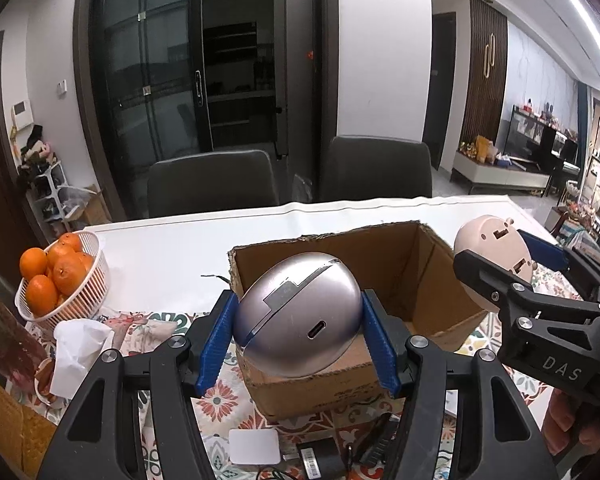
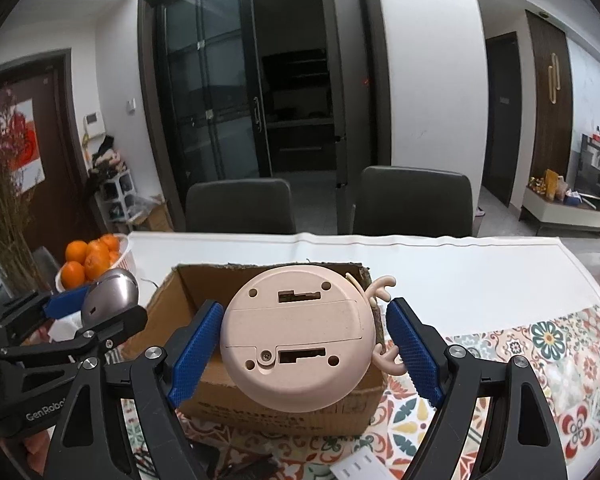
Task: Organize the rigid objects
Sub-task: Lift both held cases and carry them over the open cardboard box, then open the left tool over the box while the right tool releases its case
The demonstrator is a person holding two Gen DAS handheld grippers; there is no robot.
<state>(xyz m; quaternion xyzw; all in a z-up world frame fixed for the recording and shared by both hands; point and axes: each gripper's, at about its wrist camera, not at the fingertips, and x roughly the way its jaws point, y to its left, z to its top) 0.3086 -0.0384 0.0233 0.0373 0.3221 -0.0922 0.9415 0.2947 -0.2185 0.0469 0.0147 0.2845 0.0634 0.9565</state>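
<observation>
both grippers hold gadgets above cardboard box.

cardboard box sitting on the table, two chairs standing behind the table, basket of oranges lying left of the box, egg-shaped case and round gadget hanging before the box
</observation>
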